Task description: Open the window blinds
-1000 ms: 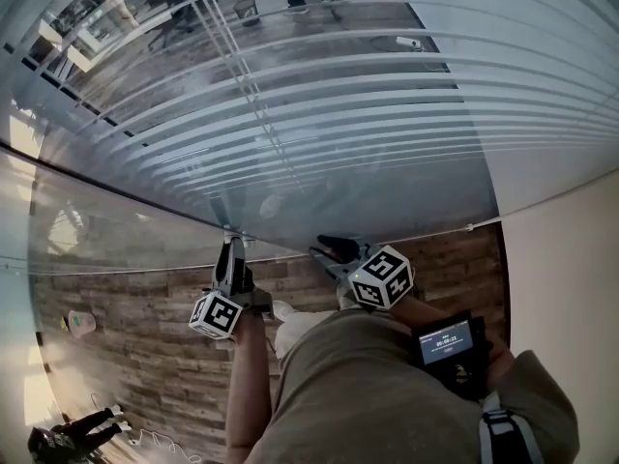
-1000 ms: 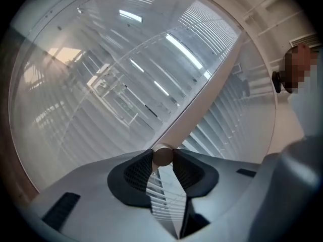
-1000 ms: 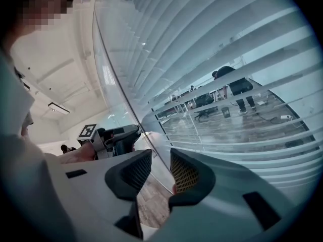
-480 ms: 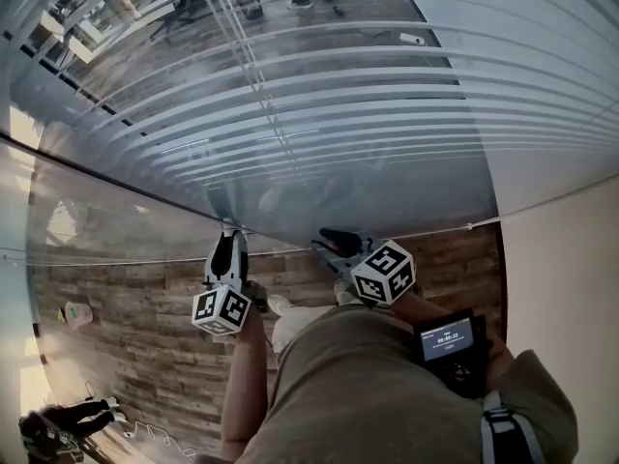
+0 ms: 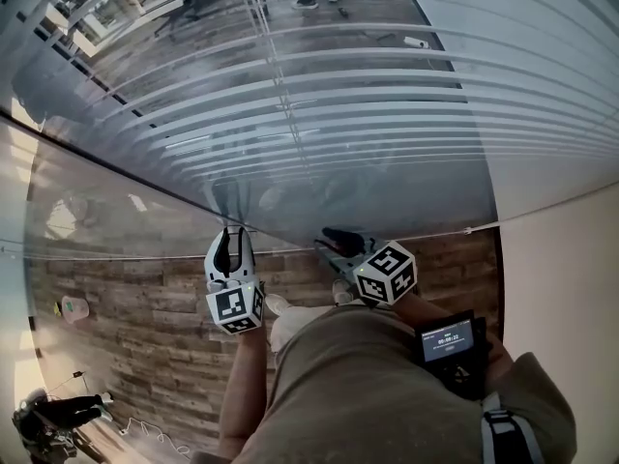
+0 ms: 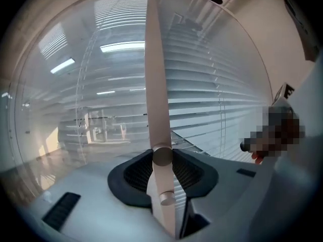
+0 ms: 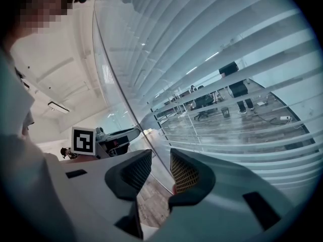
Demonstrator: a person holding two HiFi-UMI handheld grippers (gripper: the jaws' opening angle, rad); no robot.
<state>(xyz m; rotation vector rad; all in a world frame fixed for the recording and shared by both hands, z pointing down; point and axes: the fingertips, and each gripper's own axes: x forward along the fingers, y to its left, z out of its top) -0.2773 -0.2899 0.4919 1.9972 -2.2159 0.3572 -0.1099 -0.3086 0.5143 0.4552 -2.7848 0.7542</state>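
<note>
The left tool (image 6: 162, 161) is clamped on the pale, slim plastic tilt wand (image 6: 154, 74). The wand rises from between the tool's dark ribbed pads (image 6: 136, 173) towards the top of the white horizontal-slat window blinds (image 6: 217, 100). Compared with the earlier head views, its marker cube (image 5: 235, 307) has rolled over while the hand keeps its place, so the wand is being twisted. The slats stand partly angled, with the wood-plank floor (image 5: 319, 17) showing between them; more turning probably remains. The right tool (image 7: 160, 173) waits near the left one, jaws moderately apart and holding nothing.
</note>
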